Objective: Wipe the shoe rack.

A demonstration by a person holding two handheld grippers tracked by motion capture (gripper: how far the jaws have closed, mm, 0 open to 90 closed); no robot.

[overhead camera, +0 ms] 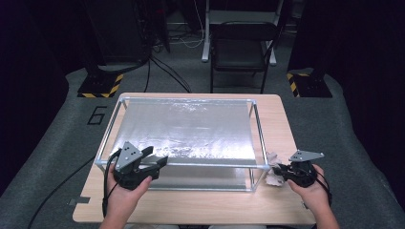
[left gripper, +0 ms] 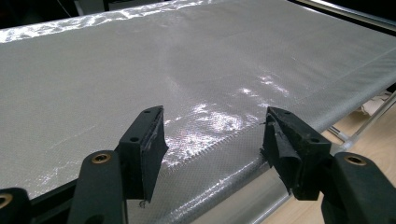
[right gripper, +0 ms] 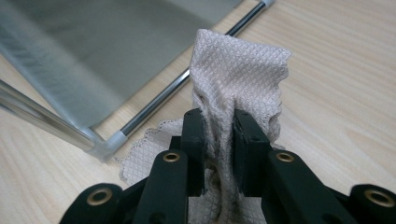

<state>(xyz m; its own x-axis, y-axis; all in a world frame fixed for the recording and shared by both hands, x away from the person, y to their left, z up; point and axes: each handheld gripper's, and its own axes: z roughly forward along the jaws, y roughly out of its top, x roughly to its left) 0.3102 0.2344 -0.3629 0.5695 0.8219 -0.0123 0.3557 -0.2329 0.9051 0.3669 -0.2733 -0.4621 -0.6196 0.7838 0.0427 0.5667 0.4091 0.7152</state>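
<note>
Pinching a crumpled beige mesh cloth (overhead camera: 273,172) at the near right corner of the metal frame (overhead camera: 258,125), the right gripper (overhead camera: 285,172) is resting on the wooden table (overhead camera: 200,205) in the high view, a black chair (overhead camera: 241,47) standing beyond. In the left gripper view, wide jaws are hovering over the shiny sheet (left gripper: 140,70). In the right gripper view, narrow jaws are squeezing the waffle-textured cloth (right gripper: 233,79) upright.

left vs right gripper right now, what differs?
The left gripper has its jaws spread wide and holds nothing; the right gripper is shut on the beige cloth. The left gripper hovers over the near edge of the shiny mesh sheet on its metal frame; the right gripper sits outside the frame's right corner, over the wooden table. Both have black jaws and are hand-held.
</note>
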